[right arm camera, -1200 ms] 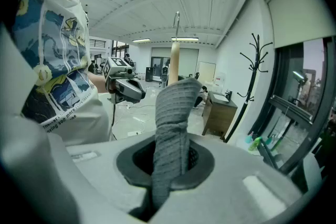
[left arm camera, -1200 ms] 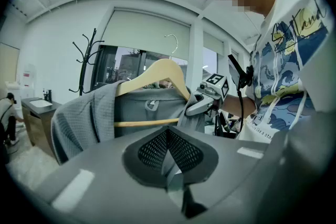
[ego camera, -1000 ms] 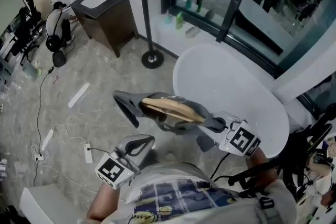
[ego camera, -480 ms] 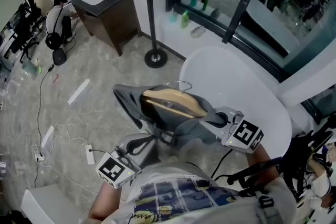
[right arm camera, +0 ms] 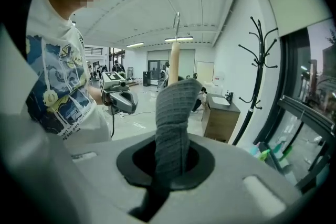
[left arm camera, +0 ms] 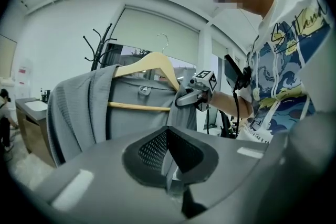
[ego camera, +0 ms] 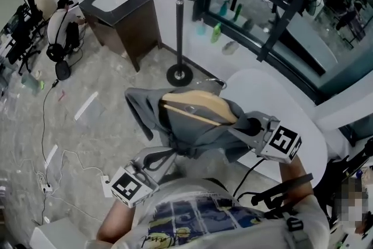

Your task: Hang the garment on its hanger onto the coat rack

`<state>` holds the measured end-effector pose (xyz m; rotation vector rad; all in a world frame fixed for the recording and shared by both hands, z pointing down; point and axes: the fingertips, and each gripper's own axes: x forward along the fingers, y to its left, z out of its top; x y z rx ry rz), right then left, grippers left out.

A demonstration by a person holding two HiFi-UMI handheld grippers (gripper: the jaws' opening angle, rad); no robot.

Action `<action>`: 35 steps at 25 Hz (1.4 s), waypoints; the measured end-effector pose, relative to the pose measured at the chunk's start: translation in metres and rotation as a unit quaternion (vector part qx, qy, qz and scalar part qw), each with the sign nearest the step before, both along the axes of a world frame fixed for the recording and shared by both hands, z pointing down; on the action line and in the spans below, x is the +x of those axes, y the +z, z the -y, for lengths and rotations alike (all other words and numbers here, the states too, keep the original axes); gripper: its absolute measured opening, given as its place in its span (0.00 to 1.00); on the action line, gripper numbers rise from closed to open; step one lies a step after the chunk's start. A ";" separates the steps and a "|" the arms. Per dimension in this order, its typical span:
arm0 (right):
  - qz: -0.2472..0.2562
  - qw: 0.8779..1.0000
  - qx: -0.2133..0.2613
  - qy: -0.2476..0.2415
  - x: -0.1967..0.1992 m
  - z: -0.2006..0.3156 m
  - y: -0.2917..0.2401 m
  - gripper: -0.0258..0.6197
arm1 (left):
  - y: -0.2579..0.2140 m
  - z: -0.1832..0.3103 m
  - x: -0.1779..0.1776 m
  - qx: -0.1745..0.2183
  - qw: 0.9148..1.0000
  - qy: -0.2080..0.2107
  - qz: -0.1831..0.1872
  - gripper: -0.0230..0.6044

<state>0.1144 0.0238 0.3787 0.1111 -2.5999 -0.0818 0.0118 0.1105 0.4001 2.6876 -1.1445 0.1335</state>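
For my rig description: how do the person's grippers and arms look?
The left gripper and right gripper have smooth grey bodies and black pads. Each carries a white cube with black square markers. A black cable runs from the right one. The person wears a short-sleeved white T-shirt with a blue print.

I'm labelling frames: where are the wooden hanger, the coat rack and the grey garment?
wooden hanger [ego camera: 198, 104], head view, top arm.
coat rack [ego camera: 179, 76], head view, round base.
grey garment [ego camera: 143, 108], head view, left fold.
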 end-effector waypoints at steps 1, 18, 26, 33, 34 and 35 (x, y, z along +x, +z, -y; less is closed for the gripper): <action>0.001 1.000 0.002 0.002 -0.011 0.009 -0.001 0.06 | 0.001 0.007 -0.012 0.003 1.000 0.006 0.006 0.04; 0.030 0.999 0.031 0.007 -0.122 0.238 -0.038 0.06 | 0.002 0.160 -0.119 0.003 0.999 -0.037 0.000 0.04; 0.025 0.998 0.041 -0.037 -0.144 0.355 -0.067 0.06 | -0.019 0.253 -0.125 0.021 0.998 -0.059 0.014 0.04; 0.019 0.997 0.044 -0.057 -0.159 0.449 -0.084 0.06 | -0.015 0.316 -0.120 0.013 0.997 -0.080 0.007 0.04; 0.018 0.997 0.044 -0.060 -0.163 0.459 -0.085 0.06 | -0.014 0.323 -0.120 0.014 0.997 -0.082 0.007 0.04; 0.018 0.997 0.043 -0.062 -0.167 0.469 -0.087 0.06 | -0.014 0.329 -0.120 0.015 0.996 -0.083 0.009 0.04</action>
